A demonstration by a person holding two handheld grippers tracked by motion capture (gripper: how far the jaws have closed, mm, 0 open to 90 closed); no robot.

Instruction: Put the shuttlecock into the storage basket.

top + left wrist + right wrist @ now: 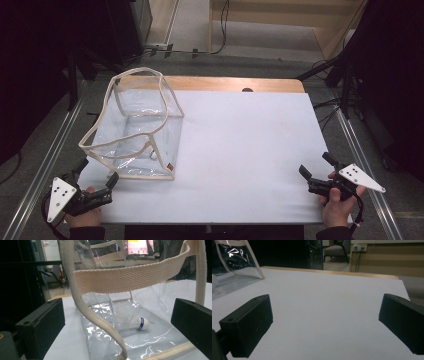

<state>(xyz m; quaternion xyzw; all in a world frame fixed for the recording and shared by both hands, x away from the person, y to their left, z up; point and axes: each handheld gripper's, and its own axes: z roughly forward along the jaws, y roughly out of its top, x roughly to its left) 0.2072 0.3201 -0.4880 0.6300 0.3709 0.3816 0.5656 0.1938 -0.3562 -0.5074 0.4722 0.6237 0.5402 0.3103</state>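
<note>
The high view looks down over the table (240,150). Each gripper view looks low along its jaws; both share the clear bag (140,335), close before the left gripper (97,172).

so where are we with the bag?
Done: a shuttlecock already lies inside the clear bag. In hand: nothing; the left gripper is open just short of the bag, the right gripper open over bare table. Left: any grasp of the bag.

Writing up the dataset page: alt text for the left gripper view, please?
A clear plastic bag with cream fabric trim stands open on a white table, a shuttlecock lying inside it. The left claw faces the bag, jaws wide apart and empty.
</note>
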